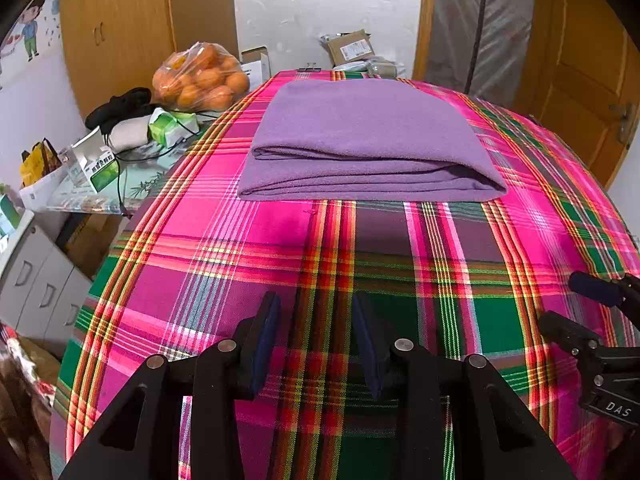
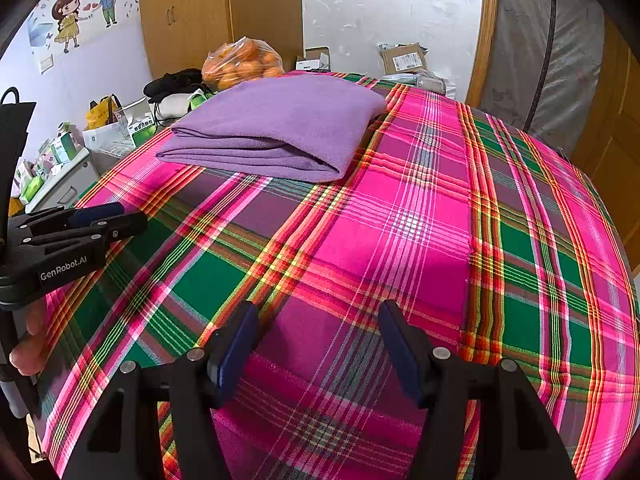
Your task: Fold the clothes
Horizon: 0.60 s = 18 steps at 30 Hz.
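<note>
A purple garment (image 1: 368, 140) lies folded into a flat rectangle on the far half of the plaid-covered table (image 1: 240, 264); the right wrist view shows the same folded garment (image 2: 276, 132) at upper left. My left gripper (image 1: 316, 312) hovers over the near plaid, open, with nothing between its blue pads. My right gripper (image 2: 318, 320) is also open and empty above the cloth, well short of the garment. Each gripper shows in the other's view: the right gripper (image 1: 576, 300) at the right edge, the left gripper (image 2: 120, 216) at the left edge, held by a hand (image 2: 28, 344).
A bag of oranges (image 1: 202, 78), black cloth, boxes and cables crowd a side table at the far left. White drawers (image 1: 44, 284) stand below it. Cardboard parcels (image 1: 352, 48) sit beyond the table's far edge. A wooden door (image 1: 580, 72) is on the right.
</note>
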Each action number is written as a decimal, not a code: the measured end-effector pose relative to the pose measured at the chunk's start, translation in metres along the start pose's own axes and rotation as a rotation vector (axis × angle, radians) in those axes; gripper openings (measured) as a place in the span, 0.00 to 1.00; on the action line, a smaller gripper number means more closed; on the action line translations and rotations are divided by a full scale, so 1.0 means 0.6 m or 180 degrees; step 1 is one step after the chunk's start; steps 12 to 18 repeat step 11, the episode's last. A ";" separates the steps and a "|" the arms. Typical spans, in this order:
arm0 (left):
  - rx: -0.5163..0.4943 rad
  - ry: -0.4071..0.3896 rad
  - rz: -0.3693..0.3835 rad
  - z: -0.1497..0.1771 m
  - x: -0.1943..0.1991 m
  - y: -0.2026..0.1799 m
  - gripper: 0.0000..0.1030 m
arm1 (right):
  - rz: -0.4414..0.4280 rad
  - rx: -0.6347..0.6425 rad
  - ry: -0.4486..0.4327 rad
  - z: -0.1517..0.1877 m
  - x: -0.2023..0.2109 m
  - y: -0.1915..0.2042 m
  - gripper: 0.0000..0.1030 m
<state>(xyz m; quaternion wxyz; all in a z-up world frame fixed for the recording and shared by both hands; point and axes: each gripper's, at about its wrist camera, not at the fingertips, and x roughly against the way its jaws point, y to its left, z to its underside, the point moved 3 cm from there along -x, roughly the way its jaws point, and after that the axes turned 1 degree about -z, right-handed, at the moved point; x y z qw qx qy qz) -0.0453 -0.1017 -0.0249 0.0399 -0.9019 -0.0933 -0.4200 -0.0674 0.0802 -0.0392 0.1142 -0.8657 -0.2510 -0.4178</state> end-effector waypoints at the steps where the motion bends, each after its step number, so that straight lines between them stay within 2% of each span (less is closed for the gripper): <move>1: 0.0001 0.0000 0.0000 0.000 0.000 0.000 0.37 | 0.0000 0.0000 0.0000 0.000 0.000 0.000 0.62; 18: 0.0016 -0.0005 0.0037 0.002 0.001 -0.003 0.37 | 0.0004 0.0000 0.0000 0.001 0.001 0.001 0.62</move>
